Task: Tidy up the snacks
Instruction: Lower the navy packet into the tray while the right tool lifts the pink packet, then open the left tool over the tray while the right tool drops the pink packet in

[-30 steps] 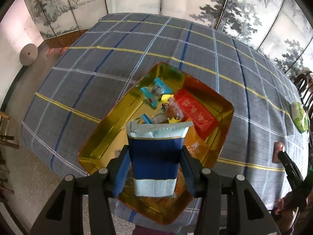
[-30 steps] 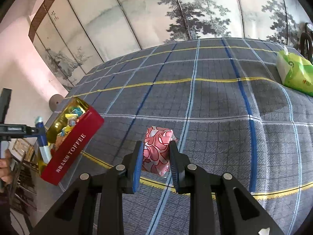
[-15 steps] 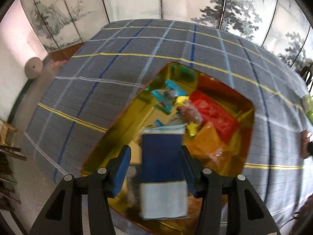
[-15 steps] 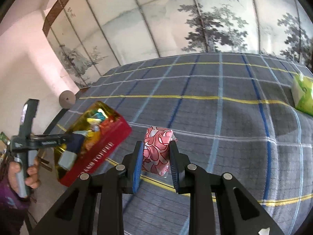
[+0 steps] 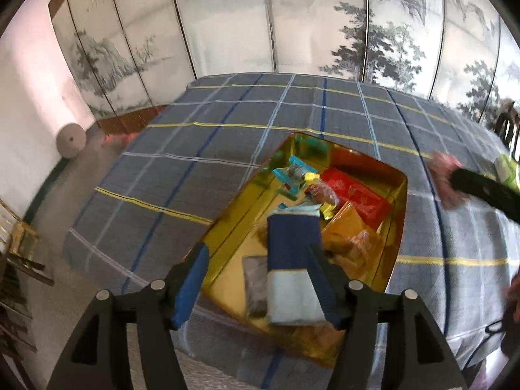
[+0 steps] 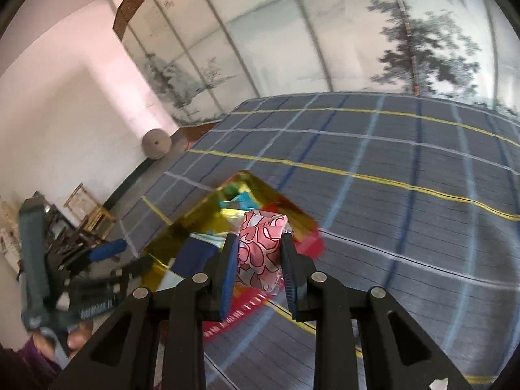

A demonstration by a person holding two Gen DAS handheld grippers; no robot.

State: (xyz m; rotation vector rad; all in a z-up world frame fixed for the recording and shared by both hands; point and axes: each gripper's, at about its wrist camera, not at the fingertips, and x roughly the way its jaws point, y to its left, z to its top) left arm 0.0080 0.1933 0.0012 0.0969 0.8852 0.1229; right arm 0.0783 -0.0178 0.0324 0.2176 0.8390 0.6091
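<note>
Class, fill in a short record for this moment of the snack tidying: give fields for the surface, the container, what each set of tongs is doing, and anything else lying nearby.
Surface: table under a blue checked cloth
Container: gold tin with red outer walls, holding mixed snacks
Left tongs: open, blue packet against one finger only, above the tin
Right tongs: shut on a pink packet, near the tin
Nearby: green packet at the table's far right edge

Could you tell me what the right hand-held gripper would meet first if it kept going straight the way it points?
Probably the gold tin lying ahead of the right hand-held gripper and its pink packet; depth is unclear.
</note>
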